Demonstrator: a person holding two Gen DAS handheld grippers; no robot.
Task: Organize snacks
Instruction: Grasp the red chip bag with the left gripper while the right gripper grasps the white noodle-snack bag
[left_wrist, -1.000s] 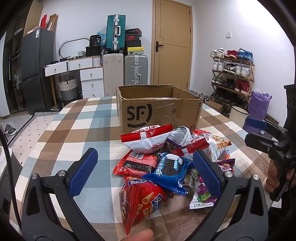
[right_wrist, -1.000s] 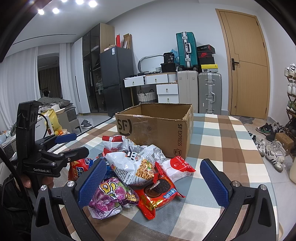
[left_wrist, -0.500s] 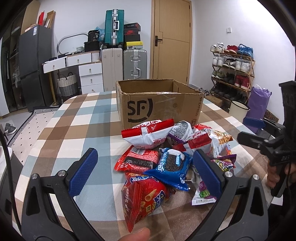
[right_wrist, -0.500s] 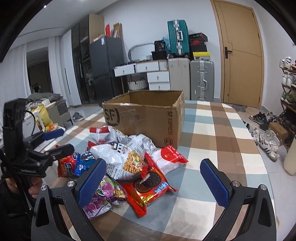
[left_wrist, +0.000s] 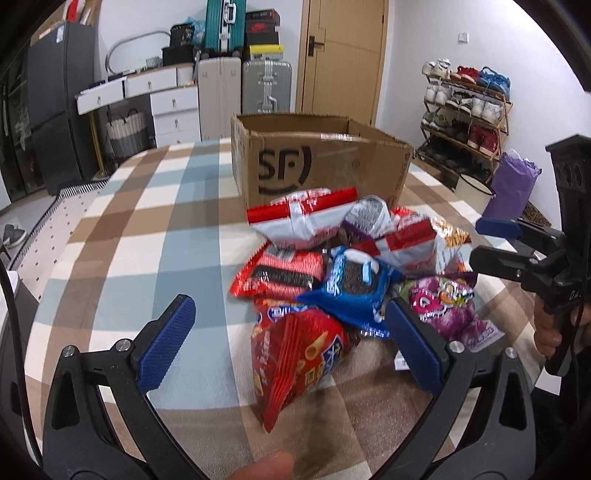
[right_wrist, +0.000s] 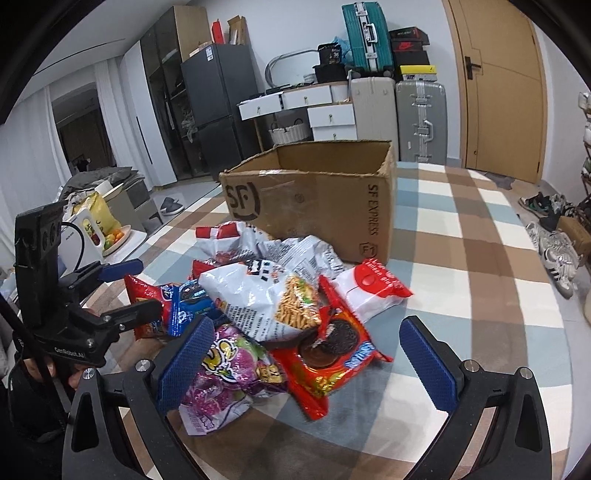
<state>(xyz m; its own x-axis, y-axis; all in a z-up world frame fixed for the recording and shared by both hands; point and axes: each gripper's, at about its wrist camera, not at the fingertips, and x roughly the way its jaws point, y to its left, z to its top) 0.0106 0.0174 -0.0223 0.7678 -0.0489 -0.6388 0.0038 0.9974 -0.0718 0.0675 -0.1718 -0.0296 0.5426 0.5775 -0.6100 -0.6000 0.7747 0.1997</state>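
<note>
I have both grippers over the plaid tablecloth (left_wrist: 122, 236), and I take the cardboard box (left_wrist: 317, 162) marked SF as my landmark. It stands open-topped on the cloth, and I cannot see down into it from either wrist view.

The snacks lie in one loose heap just in front of the box, on the side nearest me. Closest to the box is a red-and-white bag (left_wrist: 301, 218), almost touching its front wall. In front of that lie a red cookie pack (left_wrist: 282, 271) and a blue cookie pack (left_wrist: 351, 288), overlapping. Furthest from the box on my left side is a red chip bag (left_wrist: 299, 354), tilted up off the cloth. On the right side of the heap I see a white noodle-snack bag (right_wrist: 266, 299), a red sandwich-cookie pack (right_wrist: 328, 354) and a purple candy bag (right_wrist: 229, 373), the last one furthest from the box.

My left gripper (left_wrist: 291, 343) has its jaws spread wide, with the red chip bag between them but touched by neither blue pad. My right gripper (right_wrist: 306, 362) is likewise spread wide, the red sandwich-cookie pack between its fingers, with the left pad over the purple candy bag; whether it touches, I cannot tell. Neither gripper holds anything.
</note>
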